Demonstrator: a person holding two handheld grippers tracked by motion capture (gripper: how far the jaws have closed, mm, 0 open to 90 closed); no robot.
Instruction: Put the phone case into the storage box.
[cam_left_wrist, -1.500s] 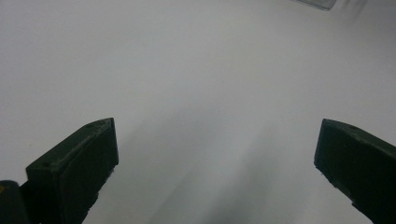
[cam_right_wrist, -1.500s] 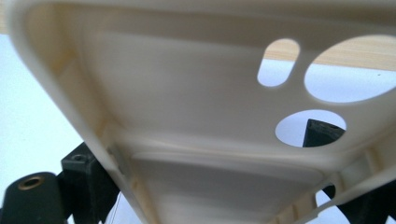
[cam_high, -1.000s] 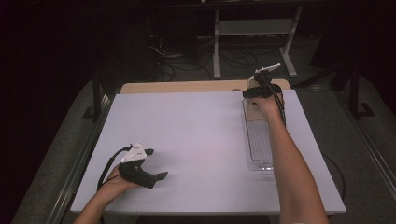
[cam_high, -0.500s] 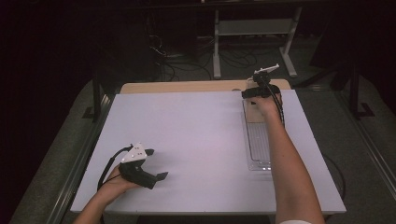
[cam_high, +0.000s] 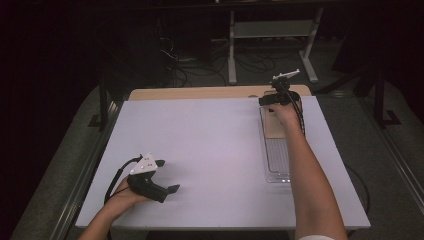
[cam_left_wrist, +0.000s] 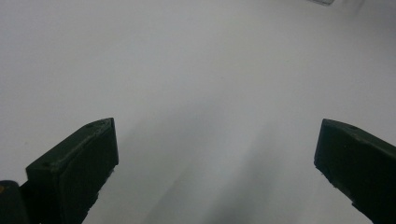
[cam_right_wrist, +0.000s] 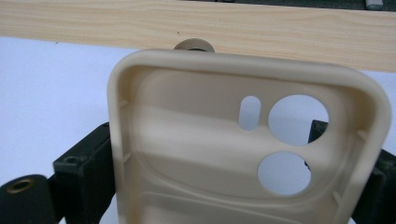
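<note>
Right gripper (cam_high: 272, 98) jaws clamp the beige phone case (cam_right_wrist: 243, 144) by its side edges, camera cutouts beyond the fingertips. Keep it level, squeeze lightly; soft walls likely flex. Left gripper (cam_high: 170, 189) wide open, empty, on table (cam_high: 210, 140).

Two tongs are out, the left tongs (cam_high: 172, 189) and the right tongs (cam_high: 265, 100), one in each of the person's two hands. There is one beige phone case (cam_right_wrist: 243, 154), one clear tray (cam_high: 276, 160), and one white table (cam_high: 210, 145).
</note>
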